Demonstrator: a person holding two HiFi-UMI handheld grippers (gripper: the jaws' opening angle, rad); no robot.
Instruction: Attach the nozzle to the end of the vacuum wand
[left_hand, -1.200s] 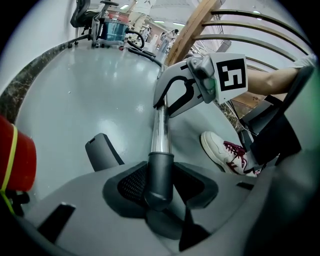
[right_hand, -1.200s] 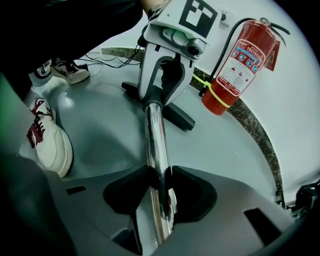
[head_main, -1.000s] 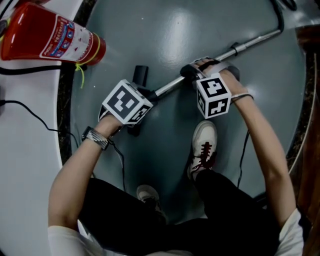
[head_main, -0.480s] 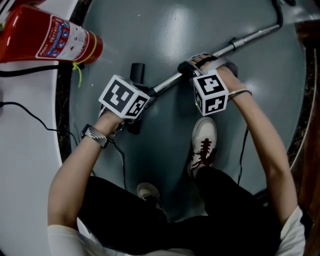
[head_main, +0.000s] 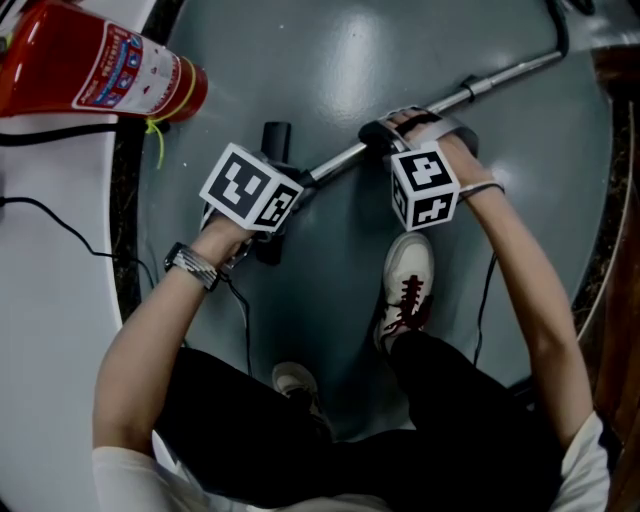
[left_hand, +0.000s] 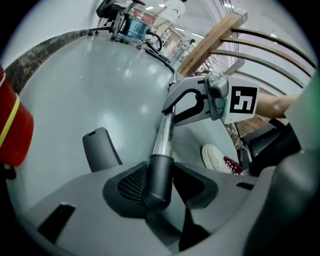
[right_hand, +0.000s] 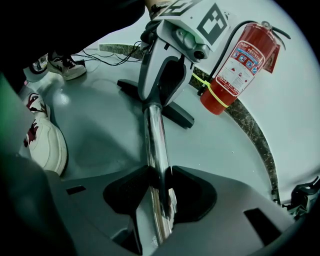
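A chrome vacuum wand (head_main: 500, 78) runs diagonally across the grey floor, from upper right down to my left gripper (head_main: 285, 195). The black nozzle (head_main: 275, 135) lies flat on the floor under that gripper. In the left gripper view the left gripper (left_hand: 159, 187) is shut on the nozzle's dark neck (left_hand: 159, 175), with the wand (left_hand: 164, 135) entering the neck's top. My right gripper (head_main: 395, 140) is shut on the wand farther up. The right gripper view shows the right gripper (right_hand: 159, 192) with its pads pressed on the chrome tube (right_hand: 155, 145), and the nozzle's foot (right_hand: 177, 114) beyond.
A red fire extinguisher (head_main: 95, 70) lies at the upper left on the white floor (head_main: 50, 330), past a dark marble border (head_main: 128, 200). A thin cable (head_main: 60, 232) crosses there. The person's shoes (head_main: 405, 290) (head_main: 295, 385) stand close below the wand. A wooden railing (left_hand: 215, 40) curves along the right.
The left gripper's marker cube has rolled slightly about its own axis. Both hands stay in place on the wand and nozzle.
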